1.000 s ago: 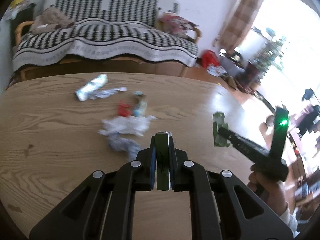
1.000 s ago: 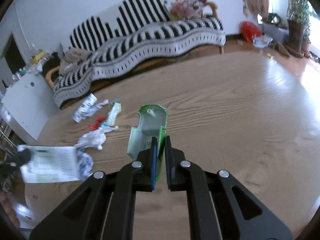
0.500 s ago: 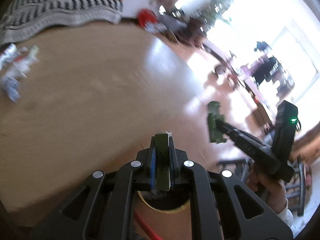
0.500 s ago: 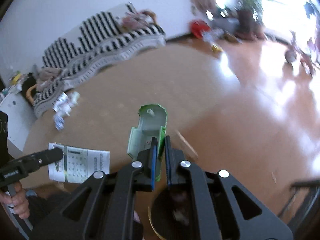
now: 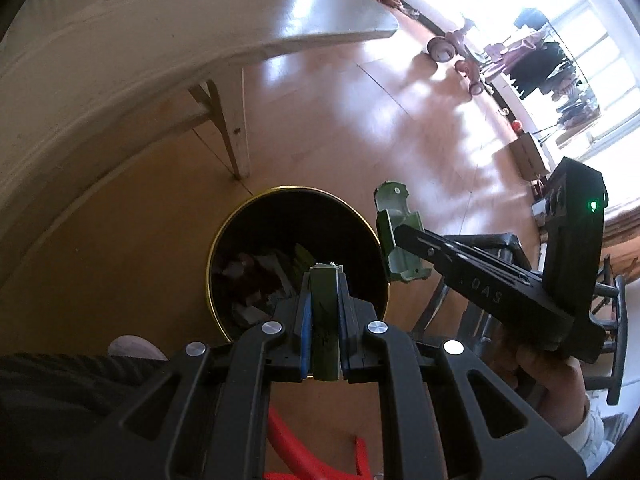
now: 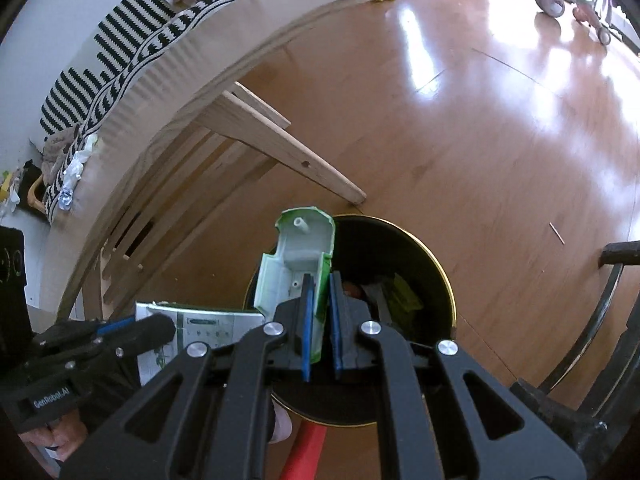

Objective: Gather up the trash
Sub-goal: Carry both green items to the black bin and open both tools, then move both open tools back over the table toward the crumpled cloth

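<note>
- My left fingers (image 5: 325, 280) are clenched on a flat paper carton (image 6: 200, 330); edge-on in my left view it is a dark green strip (image 5: 325, 320), and in my right view its printed white face shows at 9 o'clock of my right fingers
- My right fingers (image 6: 319, 292) are grasping a green plastic shell (image 6: 294, 264) by its right wall, hollow pale inside facing up, its rounded end pointing to 12 o'clock
- In my left view that same shell (image 5: 398, 236) hangs at 2 o'clock of my left fingers, just outside the bin's right rim, pinched by the right tool
- The bin (image 5: 224, 236) is round, black inside with a gold rim, and stands on the wooden floor (image 6: 500, 140) below both of my tools
- My carton's tip hangs over the bin's mouth; whether the shell is over the rim or beside it I cannot tell, since the two views disagree
- Inside the bin lie scraps (image 5: 260, 276) of paper and wrapper, too dark to tell apart
- The desk (image 6: 256, 12) curves across from 9 to 12 o'clock in my right view, its slanted leg (image 6: 296, 152) planted on the floor just beyond the bin
- Crumpled white scraps (image 6: 78, 164) sit on the desk edge at 10 o'clock, well apart from the bin
- A striped sofa (image 6: 132, 32) is behind the desk
</note>
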`<state>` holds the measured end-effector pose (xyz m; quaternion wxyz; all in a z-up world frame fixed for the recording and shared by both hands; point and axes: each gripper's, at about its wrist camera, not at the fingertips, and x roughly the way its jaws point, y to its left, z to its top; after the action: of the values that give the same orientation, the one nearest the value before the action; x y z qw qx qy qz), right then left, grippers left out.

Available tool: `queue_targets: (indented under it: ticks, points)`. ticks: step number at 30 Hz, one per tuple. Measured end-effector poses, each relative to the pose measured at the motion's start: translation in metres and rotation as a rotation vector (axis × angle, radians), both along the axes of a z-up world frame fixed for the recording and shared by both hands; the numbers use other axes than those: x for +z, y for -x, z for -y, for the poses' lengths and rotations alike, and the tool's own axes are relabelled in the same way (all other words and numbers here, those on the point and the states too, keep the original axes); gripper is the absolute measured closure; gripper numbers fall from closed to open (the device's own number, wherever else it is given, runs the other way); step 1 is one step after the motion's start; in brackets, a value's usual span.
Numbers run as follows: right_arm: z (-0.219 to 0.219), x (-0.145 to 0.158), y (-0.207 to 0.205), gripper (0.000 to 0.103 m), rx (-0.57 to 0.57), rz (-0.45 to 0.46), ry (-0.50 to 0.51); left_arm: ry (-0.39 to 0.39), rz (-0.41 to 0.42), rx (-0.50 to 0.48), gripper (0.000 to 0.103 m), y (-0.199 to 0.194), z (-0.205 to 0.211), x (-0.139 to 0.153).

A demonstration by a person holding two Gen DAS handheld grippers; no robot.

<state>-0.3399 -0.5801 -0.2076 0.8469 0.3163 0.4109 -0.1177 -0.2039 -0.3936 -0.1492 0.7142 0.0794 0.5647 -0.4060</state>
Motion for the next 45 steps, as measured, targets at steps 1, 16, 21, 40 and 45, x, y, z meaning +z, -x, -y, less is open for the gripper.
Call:
queue_targets:
  ticks: [1,16,21,40,45]
  points:
    - [0.0,-0.001,-0.001,0.095,0.0,0.0,-0.009,-0.003,-0.001,-0.001,0.093,0.0,0.0,-0.001]
    - [0.034,0.017,-0.004,0.006,-0.174,0.084,-0.069,-0.027,0.187,0.032,0.006,-0.01,-0.012,0.026]
    - [0.036,0.034,-0.006,0.006,-0.219,0.117,0.022,-0.017,0.29,0.188,0.006,-0.04,-0.059,0.062]
    - [-0.103,0.107,-0.16,0.006,0.142,0.222,0.279,-0.125,0.381,0.775,0.006,-0.222,-0.239,0.102]
    - [-0.109,0.102,-0.191,0.006,0.168,0.173,0.285,-0.157,0.371,0.772,0.006,-0.27,-0.234,0.095]
